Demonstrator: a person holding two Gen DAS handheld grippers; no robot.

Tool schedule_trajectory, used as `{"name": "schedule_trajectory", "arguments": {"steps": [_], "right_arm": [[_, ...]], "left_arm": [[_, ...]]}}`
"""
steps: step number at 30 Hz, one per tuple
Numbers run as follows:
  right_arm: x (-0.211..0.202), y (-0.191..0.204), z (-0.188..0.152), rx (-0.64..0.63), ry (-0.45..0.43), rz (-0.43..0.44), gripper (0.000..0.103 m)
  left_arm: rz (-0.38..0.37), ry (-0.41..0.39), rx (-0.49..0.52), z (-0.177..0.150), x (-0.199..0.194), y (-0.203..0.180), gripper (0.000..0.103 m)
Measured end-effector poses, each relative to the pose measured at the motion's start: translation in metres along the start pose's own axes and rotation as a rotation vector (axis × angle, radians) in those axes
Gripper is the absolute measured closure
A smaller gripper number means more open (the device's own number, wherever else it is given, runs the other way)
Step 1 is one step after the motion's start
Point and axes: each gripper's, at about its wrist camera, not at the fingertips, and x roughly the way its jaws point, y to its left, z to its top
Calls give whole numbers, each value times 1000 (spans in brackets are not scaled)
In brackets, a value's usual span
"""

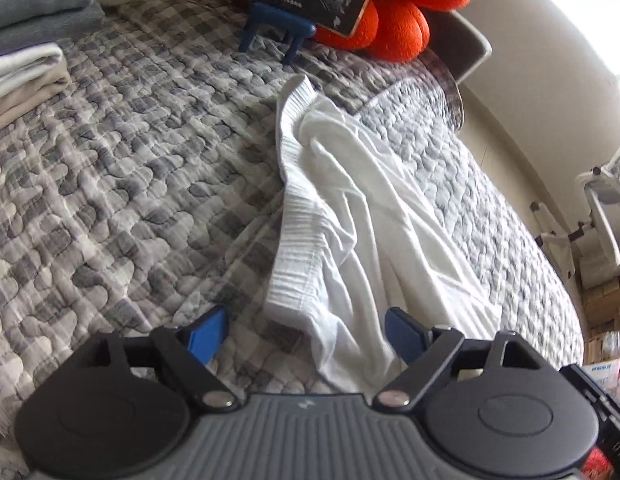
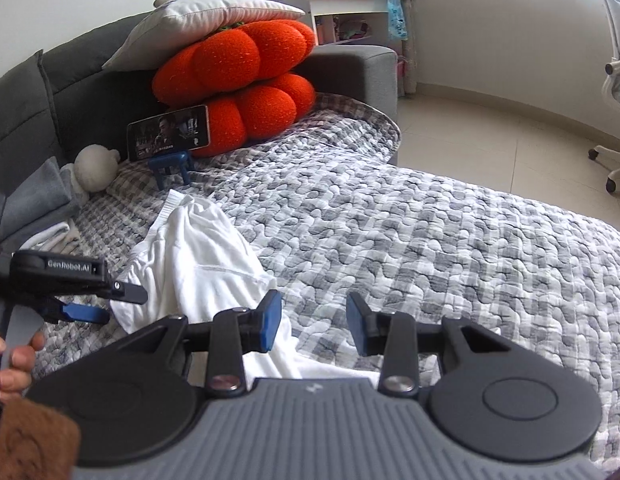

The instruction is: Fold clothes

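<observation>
The white garment lies rumpled on the checked quilt, stretching away ahead of the left gripper, whose jaws stand wide and empty. The right gripper is half open and holds nothing. The cloth looks light, soft and limp; the ribbed waistband probably gives the firmest hold.

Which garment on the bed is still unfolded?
The white garment lying crumpled before the left gripper; the other clothes sit folded in a stack at the bed's far left.
</observation>
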Motion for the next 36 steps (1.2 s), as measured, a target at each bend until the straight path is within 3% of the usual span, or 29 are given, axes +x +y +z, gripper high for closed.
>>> {"name": "schedule_trajectory", "arguments": {"steps": [1, 2, 3, 4, 8, 12, 17, 20, 24, 27, 30, 32, 36], "right_arm": [[-1, -5, 0, 20, 2, -9, 63], [-3, -9, 0, 40, 2, -17, 63], [-4, -13, 0, 55, -1, -23, 63], [-5, -17, 0, 67, -4, -30, 63], [-8, -27, -1, 109, -9, -51, 63], [-11, -33, -3, 124, -6, -55, 63], [-16, -39, -3, 142, -10, -54, 63], [-19, -46, -3, 162, -12, -59, 63], [-20, -47, -4, 155, -12, -57, 63], [-17, -45, -4, 153, 1, -51, 63], [-14, -43, -5, 144, 14, -47, 63], [-12, -43, -5, 145, 22, -40, 63], [-10, -47, -7, 129, 43, -37, 62]], "left_arm": [[10, -14, 20, -1, -1, -2, 24], [26, -32, 49, -1, -2, -4, 54], [46, -40, 69, 0, -2, -5, 73], [46, -38, 60, 2, -2, -2, 79], [50, -85, 4, 11, -16, 17, 80], [222, -235, 71, 23, -42, 30, 80], [293, -250, 10, 37, -48, 58, 80], [382, -287, 0, 43, -59, 71, 80], [437, -249, 1, 51, -50, 82, 80], [472, -179, 106, 51, -33, 72, 79], [512, -129, 201, 49, -21, 60, 70], [522, -175, 169, 52, -30, 62, 48], [501, -241, 117, 57, -42, 64, 36]]}}
